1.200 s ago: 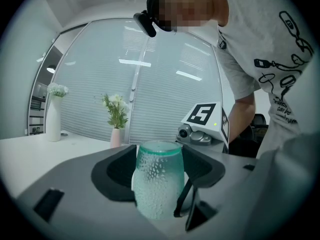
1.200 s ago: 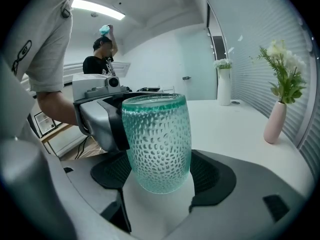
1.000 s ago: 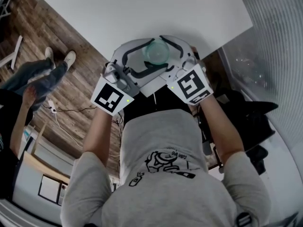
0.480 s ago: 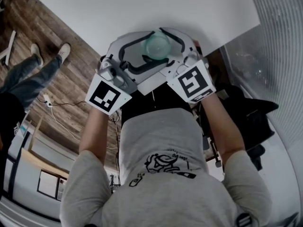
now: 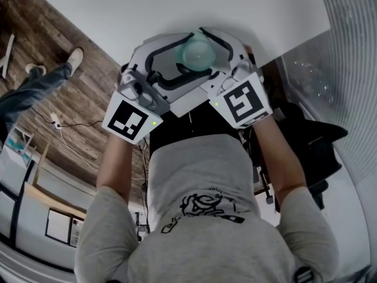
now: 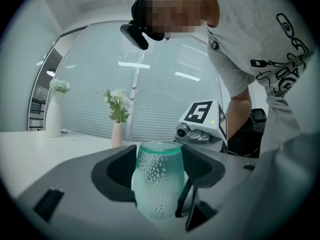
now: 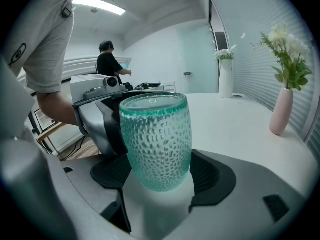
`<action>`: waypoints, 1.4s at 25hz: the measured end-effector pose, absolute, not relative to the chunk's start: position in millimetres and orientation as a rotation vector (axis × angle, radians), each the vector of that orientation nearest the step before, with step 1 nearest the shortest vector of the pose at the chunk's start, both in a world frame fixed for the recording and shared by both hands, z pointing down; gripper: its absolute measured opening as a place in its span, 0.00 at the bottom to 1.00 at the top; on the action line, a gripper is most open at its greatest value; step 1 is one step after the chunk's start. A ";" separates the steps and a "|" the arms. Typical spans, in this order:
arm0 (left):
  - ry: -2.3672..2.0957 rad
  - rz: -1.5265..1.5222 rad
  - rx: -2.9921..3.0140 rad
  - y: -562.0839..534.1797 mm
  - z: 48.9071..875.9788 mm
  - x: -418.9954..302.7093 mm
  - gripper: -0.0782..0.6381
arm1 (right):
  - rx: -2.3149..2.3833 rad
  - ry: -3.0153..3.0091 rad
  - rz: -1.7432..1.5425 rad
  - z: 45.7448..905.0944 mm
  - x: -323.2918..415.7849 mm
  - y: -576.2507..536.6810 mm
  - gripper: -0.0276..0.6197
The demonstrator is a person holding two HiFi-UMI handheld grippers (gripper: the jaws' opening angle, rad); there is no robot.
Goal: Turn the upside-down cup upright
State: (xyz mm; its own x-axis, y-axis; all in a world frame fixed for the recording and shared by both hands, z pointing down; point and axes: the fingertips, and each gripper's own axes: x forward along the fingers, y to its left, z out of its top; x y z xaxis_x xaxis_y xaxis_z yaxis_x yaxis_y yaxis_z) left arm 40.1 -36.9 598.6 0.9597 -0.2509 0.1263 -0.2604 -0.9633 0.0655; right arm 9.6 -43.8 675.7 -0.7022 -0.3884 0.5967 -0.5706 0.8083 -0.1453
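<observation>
Left gripper [image 6: 160,173] and right gripper [image 7: 160,176] bracket a teal dimpled cup [image 5: 197,52] standing base-up near the front edge of the white table [image 5: 177,5]. Both sets of jaws are spread apart round it, w/ no firm clamp visible. Cup looks like thick glass: stiff, prob. fairly heavy, breakable. The dimples should give pads some bite, but glass can slip. Best hold, by these views: opposite sides of the belly at mid-height, squeezed gently, w/ room to roll it over away from the edge.
</observation>
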 end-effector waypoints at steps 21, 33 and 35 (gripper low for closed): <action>-0.397 0.185 3.024 -29.1 617.6 37.8 0.51 | 0.706 -2.423 0.443 694.7 7.3 -35.4 0.61; -0.407 0.158 3.007 -28.0 621.0 36.2 0.51 | 0.698 -2.394 0.429 697.9 8.0 -33.5 0.61; -0.409 0.161 3.012 -28.3 621.1 36.3 0.51 | 0.696 -2.392 0.428 698.3 7.8 -34.1 0.61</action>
State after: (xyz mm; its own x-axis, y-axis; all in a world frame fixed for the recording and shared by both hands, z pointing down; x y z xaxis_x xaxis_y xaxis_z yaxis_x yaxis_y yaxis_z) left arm 36.3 -28.3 621.1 0.9584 -0.2603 0.1172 -0.2705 -0.9592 0.0822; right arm 7.8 -34.1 698.3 -0.6795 -0.3759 0.6301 -0.5709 0.8103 -0.1323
